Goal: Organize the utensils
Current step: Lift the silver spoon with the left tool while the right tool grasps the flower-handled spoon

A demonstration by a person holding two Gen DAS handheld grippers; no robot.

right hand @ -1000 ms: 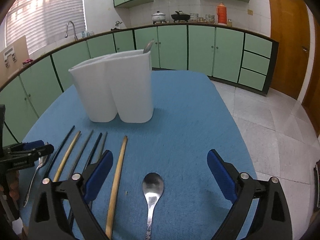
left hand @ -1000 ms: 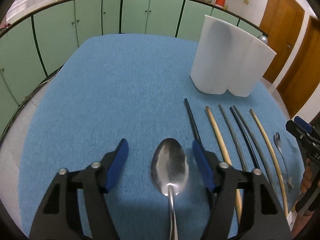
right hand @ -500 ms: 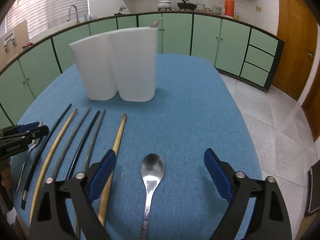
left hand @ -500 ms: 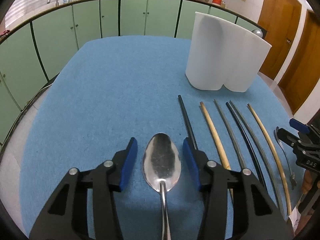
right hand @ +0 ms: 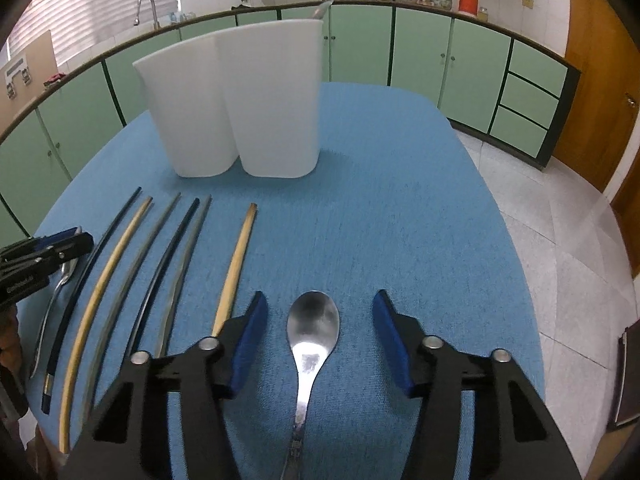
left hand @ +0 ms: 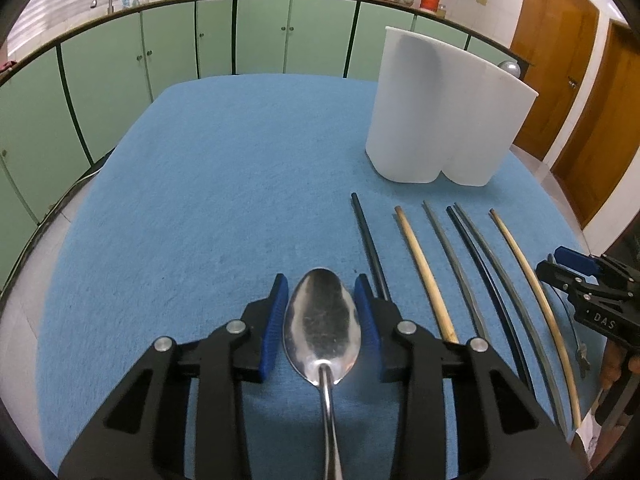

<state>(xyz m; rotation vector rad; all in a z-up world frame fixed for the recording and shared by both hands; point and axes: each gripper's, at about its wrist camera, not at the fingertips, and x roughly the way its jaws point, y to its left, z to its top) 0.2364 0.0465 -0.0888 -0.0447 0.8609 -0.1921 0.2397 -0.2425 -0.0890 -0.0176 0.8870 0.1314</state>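
A large steel spoon [left hand: 322,324] lies on the blue table cloth [left hand: 220,180]. My left gripper [left hand: 321,280] is closing on it, and its blue pads [left hand: 274,320] stand against both sides of the bowl. A smaller spoon [right hand: 314,320] lies between the jaws of my right gripper [right hand: 320,296], which are closing with clear gaps on each side. Several chopsticks [left hand: 424,272] [right hand: 236,268] lie in a row between the two spoons. A white two-part holder [left hand: 440,120] [right hand: 240,112] stands behind them with one spoon [right hand: 322,10] inside.
The right gripper [left hand: 560,264] and a person's hand [left hand: 612,364] show at the left wrist view's right edge; the left gripper [right hand: 76,240] shows at the right wrist view's left edge. Tiled floor [right hand: 560,260] lies beyond the table's right edge. Green cabinets [left hand: 180,48] ring the room.
Both pairs of jaws have narrowed around their spoons. The left pads have come in against the large spoon's bowl. The right jaws have closed about halfway toward the small spoon.
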